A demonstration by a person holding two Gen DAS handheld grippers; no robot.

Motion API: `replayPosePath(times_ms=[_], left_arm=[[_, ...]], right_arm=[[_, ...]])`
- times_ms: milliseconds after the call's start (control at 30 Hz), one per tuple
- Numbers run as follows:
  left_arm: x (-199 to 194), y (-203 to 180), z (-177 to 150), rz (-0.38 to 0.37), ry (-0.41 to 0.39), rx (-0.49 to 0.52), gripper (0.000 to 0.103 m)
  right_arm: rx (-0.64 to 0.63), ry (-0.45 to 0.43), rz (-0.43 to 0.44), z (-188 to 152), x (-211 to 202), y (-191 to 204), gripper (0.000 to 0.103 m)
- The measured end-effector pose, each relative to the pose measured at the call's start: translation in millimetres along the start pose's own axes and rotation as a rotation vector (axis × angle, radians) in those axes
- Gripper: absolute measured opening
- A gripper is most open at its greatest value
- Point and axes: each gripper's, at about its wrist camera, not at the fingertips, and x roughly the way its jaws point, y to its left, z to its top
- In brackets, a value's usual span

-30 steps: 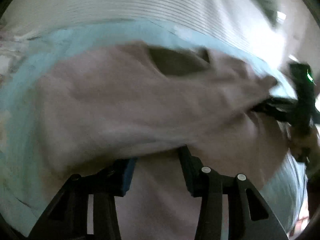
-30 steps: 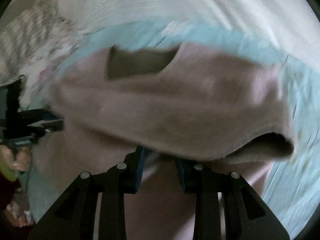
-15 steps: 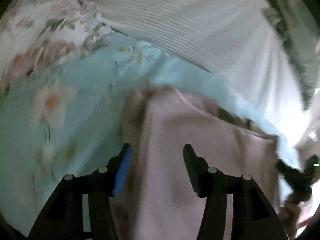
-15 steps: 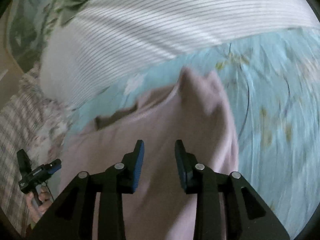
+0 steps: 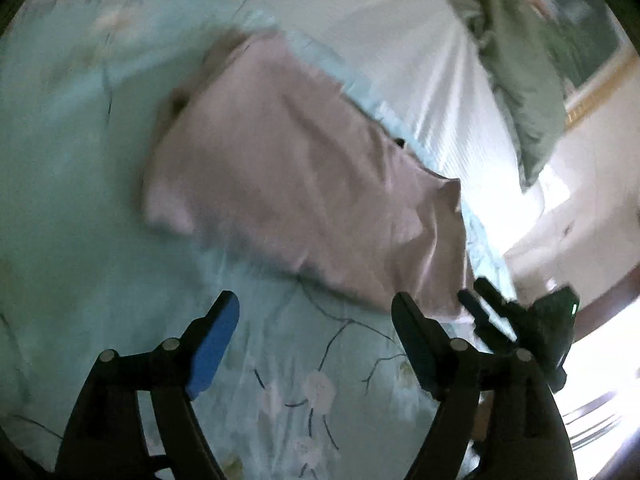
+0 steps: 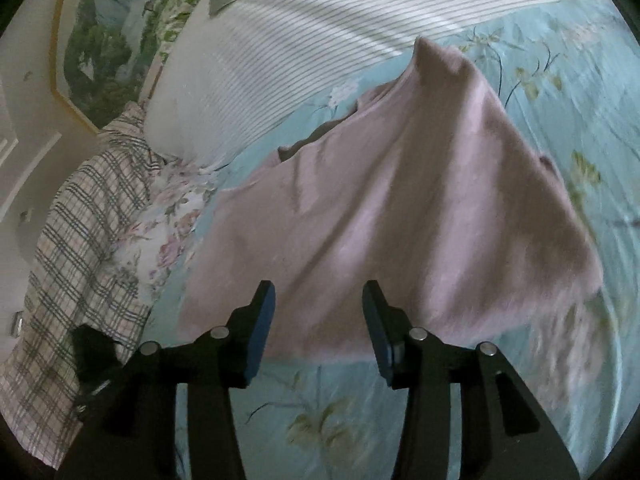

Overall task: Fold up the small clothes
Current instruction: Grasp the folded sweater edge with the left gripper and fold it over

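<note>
On the light blue flowered bedsheet (image 6: 560,128) the pink garment (image 6: 400,208) lies spread, its near hem just beyond both claws, and I judge it was laid there so that a fold can begin. Both claws, the left gripper (image 5: 316,340) and the right gripper (image 6: 318,320), have just been opening and stand spread with nothing between the jaws, the cloth being let go. The garment looks soft and a little wrinkled, with one far corner standing up near the striped pillow (image 6: 320,48).
</note>
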Motion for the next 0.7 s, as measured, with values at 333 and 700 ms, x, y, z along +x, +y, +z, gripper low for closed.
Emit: replayPosePath(times_ms=[333, 700], left_arm=[[25.4, 22.7, 39.2, 0.069, -0.111, -0.167, 0.080], [32.4, 32.9, 79.1, 0.218, -0.239, -0.209, 0.030]], right_arm=[[-0.009, 0.009, 0.016, -7.4, -8.9, 8.0, 0.048], [-0.007, 0.018, 0.015, 17.1, 1.5, 4.1, 0.048]])
